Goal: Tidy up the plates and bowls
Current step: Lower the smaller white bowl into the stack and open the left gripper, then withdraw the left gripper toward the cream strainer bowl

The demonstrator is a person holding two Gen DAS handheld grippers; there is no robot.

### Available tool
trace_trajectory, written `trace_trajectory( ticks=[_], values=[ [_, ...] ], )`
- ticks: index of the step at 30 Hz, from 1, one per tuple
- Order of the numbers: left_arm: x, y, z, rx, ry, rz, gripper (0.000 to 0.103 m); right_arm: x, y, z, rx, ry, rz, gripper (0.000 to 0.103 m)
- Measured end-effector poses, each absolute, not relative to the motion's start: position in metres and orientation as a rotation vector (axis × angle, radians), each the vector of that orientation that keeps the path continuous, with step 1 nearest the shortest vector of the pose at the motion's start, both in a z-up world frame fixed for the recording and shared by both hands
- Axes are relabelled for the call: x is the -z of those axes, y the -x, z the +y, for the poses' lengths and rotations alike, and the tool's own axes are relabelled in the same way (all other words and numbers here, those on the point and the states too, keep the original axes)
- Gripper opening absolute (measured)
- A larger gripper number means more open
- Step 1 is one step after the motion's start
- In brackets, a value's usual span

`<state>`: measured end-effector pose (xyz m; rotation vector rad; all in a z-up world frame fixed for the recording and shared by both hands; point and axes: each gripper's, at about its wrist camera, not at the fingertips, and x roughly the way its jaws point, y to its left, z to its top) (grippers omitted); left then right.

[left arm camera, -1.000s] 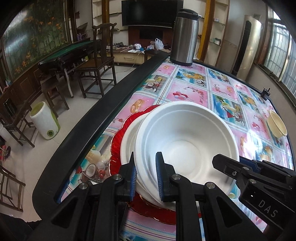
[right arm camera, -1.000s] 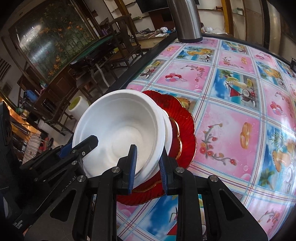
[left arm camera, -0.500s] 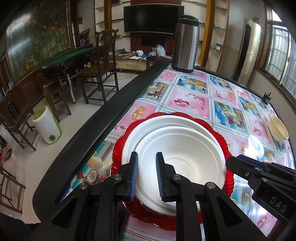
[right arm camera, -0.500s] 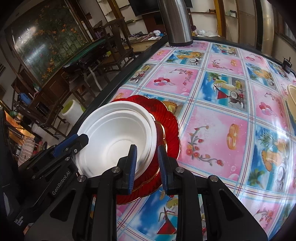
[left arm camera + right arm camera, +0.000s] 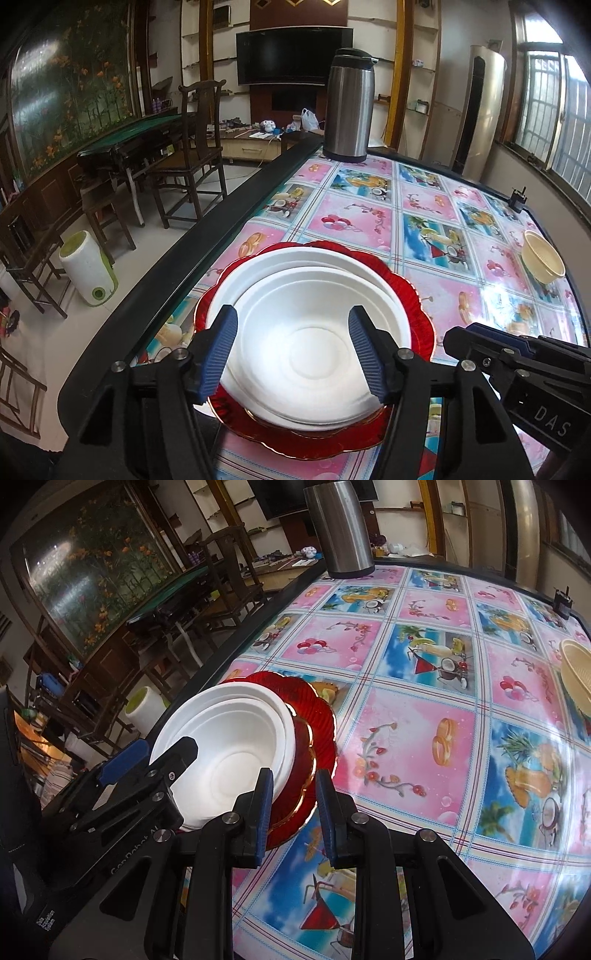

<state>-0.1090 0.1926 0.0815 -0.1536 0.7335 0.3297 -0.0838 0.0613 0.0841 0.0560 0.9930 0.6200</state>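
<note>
The white bowl (image 5: 306,354) sits nested in a white plate (image 5: 258,269), which lies on the red plate (image 5: 317,439) at the near left edge of the table (image 5: 424,206). The left gripper (image 5: 293,350) has just been opening: its jaws now stand wide apart either side of the bowl, pads clear of the rim, so the bowl is released and resting on the stack. The right gripper (image 5: 293,808) has its jaws close together with nothing pinched; the red plate's rim shows between them but seems to lie behind, untouched.

The placement looks done, so the step to do well is the withdrawal. Lift the left gripper straight up and back, keeping both pads off the light rim, which would probably tip or slide at a nudge. Keep the right one clear of the red plate, since the stack sits close to the table's edge. The yellow bowl (image 5: 543,258) at the far right looks the likely next pick.
</note>
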Motion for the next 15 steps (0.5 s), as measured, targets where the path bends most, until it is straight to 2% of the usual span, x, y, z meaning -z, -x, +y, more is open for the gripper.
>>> trace_trajectory(
  ticks=[8, 10, 12, 15],
  values=[
    [-0.086, 0.095, 0.153, -0.256, 0.119, 0.717, 0.063, -0.087, 0.080, 0.011, -0.539, -0.103, 0.976, 0.024],
    [-0.087, 0.092, 0.142, -0.236, 0.110, 0.716, 0.063, -0.088, 0.079, -0.002, -0.520, -0.115, 0.973, 0.028],
    [-0.087, 0.088, 0.130, -0.213, 0.102, 0.719, 0.063, -0.091, 0.077, -0.016, -0.501, -0.127, 0.967, 0.037],
    [-0.087, 0.083, 0.114, -0.187, 0.093, 0.713, 0.063, -0.093, 0.075, -0.033, -0.479, -0.140, 0.961, 0.037]
  ],
)
